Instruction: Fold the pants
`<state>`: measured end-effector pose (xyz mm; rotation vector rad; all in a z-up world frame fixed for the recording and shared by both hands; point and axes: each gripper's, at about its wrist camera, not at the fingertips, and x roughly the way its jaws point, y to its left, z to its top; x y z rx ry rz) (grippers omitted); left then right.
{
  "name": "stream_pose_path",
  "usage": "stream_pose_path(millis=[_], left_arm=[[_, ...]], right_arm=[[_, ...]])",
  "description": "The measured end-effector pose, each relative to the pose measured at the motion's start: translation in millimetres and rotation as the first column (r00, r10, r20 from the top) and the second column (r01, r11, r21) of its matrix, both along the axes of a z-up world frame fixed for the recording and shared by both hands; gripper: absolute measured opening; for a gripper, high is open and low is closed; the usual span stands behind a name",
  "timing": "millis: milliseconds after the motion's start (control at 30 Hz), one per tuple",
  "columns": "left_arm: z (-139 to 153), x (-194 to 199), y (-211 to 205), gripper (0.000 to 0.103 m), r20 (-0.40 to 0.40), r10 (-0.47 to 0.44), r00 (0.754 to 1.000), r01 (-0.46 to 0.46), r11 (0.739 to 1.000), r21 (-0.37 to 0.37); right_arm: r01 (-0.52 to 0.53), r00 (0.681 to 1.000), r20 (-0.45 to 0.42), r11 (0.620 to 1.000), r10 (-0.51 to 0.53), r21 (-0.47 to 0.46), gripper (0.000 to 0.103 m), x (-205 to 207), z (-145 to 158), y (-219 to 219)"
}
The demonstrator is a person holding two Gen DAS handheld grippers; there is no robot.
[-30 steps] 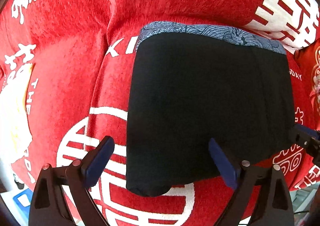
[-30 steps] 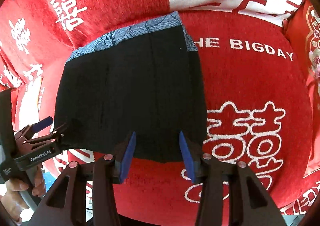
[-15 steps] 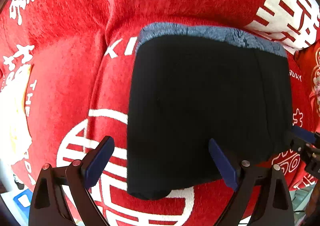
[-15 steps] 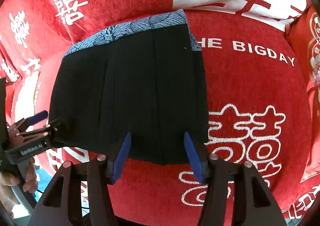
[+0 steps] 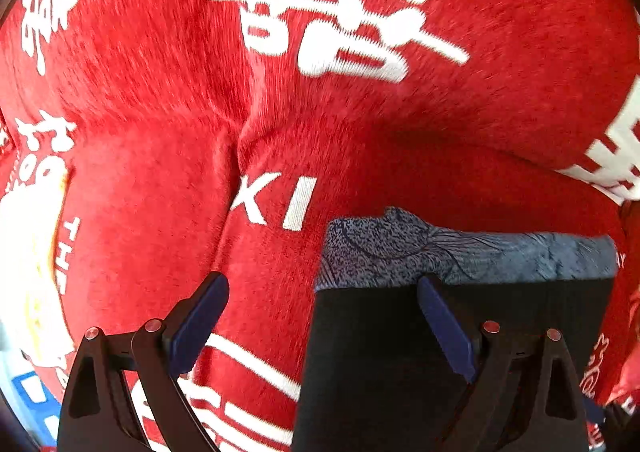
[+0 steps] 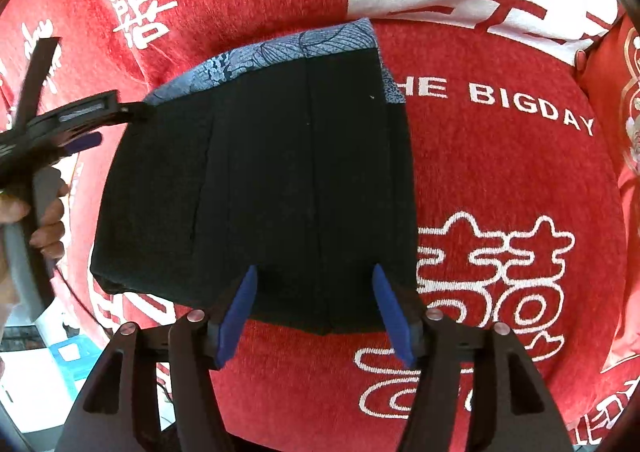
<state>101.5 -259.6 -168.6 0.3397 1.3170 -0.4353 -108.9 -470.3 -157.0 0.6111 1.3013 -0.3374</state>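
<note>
The black pants (image 6: 260, 188) with a blue-grey patterned waistband (image 6: 280, 48) lie folded flat on a red cushion. My right gripper (image 6: 316, 292) is open, its blue fingertips astride the near hem of the pants. My left gripper (image 5: 320, 300) is open wide, above the waistband's left corner (image 5: 360, 252); its right finger (image 5: 444, 320) sits over the black cloth. The left gripper also shows in the right wrist view (image 6: 100, 120) at the pants' far left corner, beside the waistband.
The red cushion cover (image 6: 500, 180) with white characters and "THE BIGDAY" lettering covers seat and backrest (image 5: 360, 52). A red pillow (image 6: 624, 124) lies at the right edge. A blue and white box (image 6: 68, 352) shows below left.
My left gripper has moved forward from the near hem up to the waistband's left corner. My right gripper has opened a little wider and stayed at the near hem.
</note>
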Motion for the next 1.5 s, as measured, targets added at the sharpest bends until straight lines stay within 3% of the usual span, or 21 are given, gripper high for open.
stream_pose_path(millis=[67, 233, 567, 800, 1200, 1333, 1500], left_arm=[[-8, -2, -2, 0.103, 0.033, -0.017, 0.999, 0.016, 1.0, 0.027], [-4, -11, -10, 0.103, 0.09, -0.082, 0.993, 0.077, 0.995, 0.064], [17, -38, 23, 0.103, 0.009, -0.101, 0.995, 0.101, 0.994, 0.04], [9, -56, 43, 0.103, -0.08, -0.078, 0.994, 0.081, 0.996, 0.026], [17, -55, 37, 0.103, -0.091, -0.092, 0.992, 0.092, 0.996, -0.007], [14, -51, 35, 0.103, -0.119, -0.088, 0.989, 0.087, 0.996, -0.018], [9, -49, 36, 0.103, -0.138, -0.085, 0.987, 0.082, 0.996, -0.024]], right_arm=[[0.001, 1.0, 0.003, 1.0, -0.001, 0.003, 0.064, 0, 0, -1], [0.007, 1.0, 0.003, 1.0, -0.007, 0.0, 0.069, 0, -1, -3], [0.099, 0.995, 0.009, 0.993, -0.1, 0.071, 0.07, -12, -5, -20], [0.112, 0.993, 0.028, 0.986, -0.116, 0.122, 0.07, -31, -5, -28], [0.177, 0.98, 0.061, 0.973, -0.188, 0.148, 0.071, -50, 1, -52], [0.242, 0.961, 0.085, 0.949, -0.263, 0.2, 0.071, -56, 0, -74], [0.238, 0.959, 0.087, 0.934, -0.27, 0.267, 0.073, -50, -10, -84]])
